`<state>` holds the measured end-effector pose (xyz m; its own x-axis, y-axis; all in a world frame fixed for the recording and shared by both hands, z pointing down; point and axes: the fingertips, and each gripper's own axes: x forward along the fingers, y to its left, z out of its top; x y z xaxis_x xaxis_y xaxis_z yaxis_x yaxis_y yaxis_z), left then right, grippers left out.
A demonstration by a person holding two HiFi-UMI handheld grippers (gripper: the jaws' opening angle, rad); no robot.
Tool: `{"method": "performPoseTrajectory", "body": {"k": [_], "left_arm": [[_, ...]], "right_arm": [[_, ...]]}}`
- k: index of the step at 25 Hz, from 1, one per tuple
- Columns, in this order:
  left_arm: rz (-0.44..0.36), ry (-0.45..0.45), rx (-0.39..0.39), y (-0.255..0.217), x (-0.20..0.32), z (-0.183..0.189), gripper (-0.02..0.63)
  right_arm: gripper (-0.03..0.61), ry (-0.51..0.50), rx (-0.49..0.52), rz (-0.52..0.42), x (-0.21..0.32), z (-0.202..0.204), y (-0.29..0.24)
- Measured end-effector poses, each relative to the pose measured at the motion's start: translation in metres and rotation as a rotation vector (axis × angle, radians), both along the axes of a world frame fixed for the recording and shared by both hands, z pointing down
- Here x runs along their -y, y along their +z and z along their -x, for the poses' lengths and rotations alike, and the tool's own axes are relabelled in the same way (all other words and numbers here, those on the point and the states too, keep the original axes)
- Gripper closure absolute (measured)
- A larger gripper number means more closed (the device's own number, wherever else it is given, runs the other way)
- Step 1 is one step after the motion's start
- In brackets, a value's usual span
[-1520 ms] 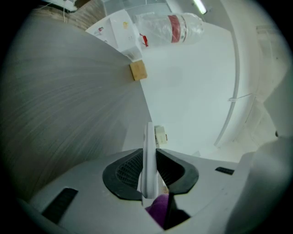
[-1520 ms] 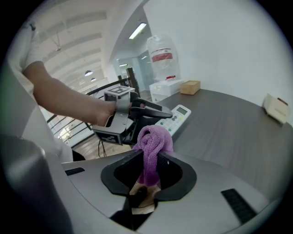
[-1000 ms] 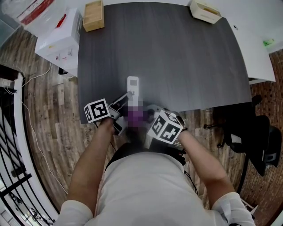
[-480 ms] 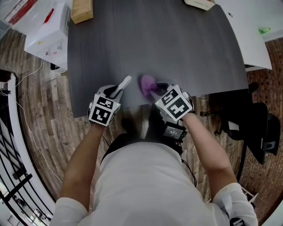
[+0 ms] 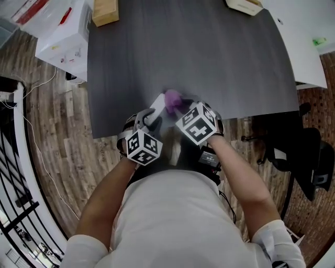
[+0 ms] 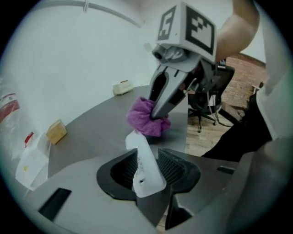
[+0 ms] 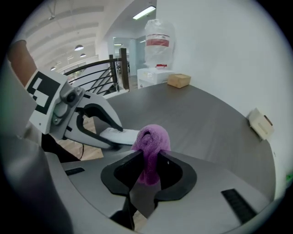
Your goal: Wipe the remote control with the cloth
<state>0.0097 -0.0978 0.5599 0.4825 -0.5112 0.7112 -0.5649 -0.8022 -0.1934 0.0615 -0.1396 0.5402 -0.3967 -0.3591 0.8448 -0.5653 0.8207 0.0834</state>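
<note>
My left gripper [image 5: 150, 117] holds a white remote control [image 5: 157, 106] by its near end, just over the front edge of the dark table [image 5: 209, 63]. In the left gripper view the remote control [image 6: 144, 164] stands tilted between the ribbed pads of the left gripper [image 6: 147, 167], whose jaws are opening. My right gripper [image 7: 150, 167] is shut on a bunched purple cloth [image 7: 151, 139]. The cloth [image 6: 145, 118] touches the remote's far end. The right gripper view shows the remote control [image 7: 116, 135] in the left gripper [image 7: 112, 139].
A wooden box [image 5: 104, 13] sits at the table's far left corner and a beige box [image 5: 243, 5] at the far right. A white carton [image 5: 65, 42] stands on the floor at the left. An office chair [image 5: 309, 157] is at the right.
The remote lay flat on the table a second ago; the left gripper has since lifted and tilted it. The cloth moved from the table edge up against the remote's far end.
</note>
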Motion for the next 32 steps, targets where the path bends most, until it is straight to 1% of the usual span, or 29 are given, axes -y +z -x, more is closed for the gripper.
{"method": "performPoseTrajectory", "body": {"k": [2, 4, 7, 8, 10, 12, 16, 22, 25, 29, 32], "left_arm": [[0.034, 0.043, -0.008, 0.002, -0.013, -0.005, 0.485], [0.056, 0.046, -0.038, 0.002, -0.022, -0.005, 0.478], [0.084, -0.030, -0.086, 0.000, -0.023, 0.014, 0.476], [0.110, -0.060, -0.098, 0.003, -0.022, 0.023, 0.476], [0.191, -0.100, -0.139, 0.012, -0.023, 0.033, 0.471], [0.252, -0.114, -0.177, 0.015, -0.023, 0.032, 0.471], [0.311, -0.137, -0.223, 0.013, -0.021, 0.029, 0.471], [0.338, -0.189, -0.264, 0.012, -0.019, 0.028, 0.471], [0.347, -0.193, -0.282, 0.010, -0.019, 0.027, 0.471], [0.366, -0.191, -0.309, 0.010, -0.021, 0.025, 0.471], [0.387, -0.168, -0.338, 0.008, -0.025, 0.019, 0.468]], "right_arm": [[0.483, 0.025, -0.020, 0.020, 0.000, -0.005, 0.010], [0.483, 0.049, -0.032, 0.035, 0.001, -0.011, 0.018], [0.483, 0.089, -0.019, 0.049, 0.005, -0.014, 0.021], [0.483, 0.099, -0.013, 0.053, 0.007, -0.013, 0.022], [0.483, 0.110, 0.000, 0.061, 0.007, -0.009, 0.022], [0.483, 0.116, 0.010, 0.065, 0.003, -0.004, 0.023], [0.483, 0.150, 0.048, 0.093, -0.009, 0.005, 0.023], [0.483, 0.146, 0.117, 0.168, -0.041, 0.025, 0.023], [0.483, 0.141, 0.167, 0.235, -0.058, 0.031, 0.025], [0.483, 0.081, 0.208, 0.350, -0.078, 0.034, 0.024], [0.483, 0.038, 0.217, 0.399, -0.081, 0.029, 0.022]]}}
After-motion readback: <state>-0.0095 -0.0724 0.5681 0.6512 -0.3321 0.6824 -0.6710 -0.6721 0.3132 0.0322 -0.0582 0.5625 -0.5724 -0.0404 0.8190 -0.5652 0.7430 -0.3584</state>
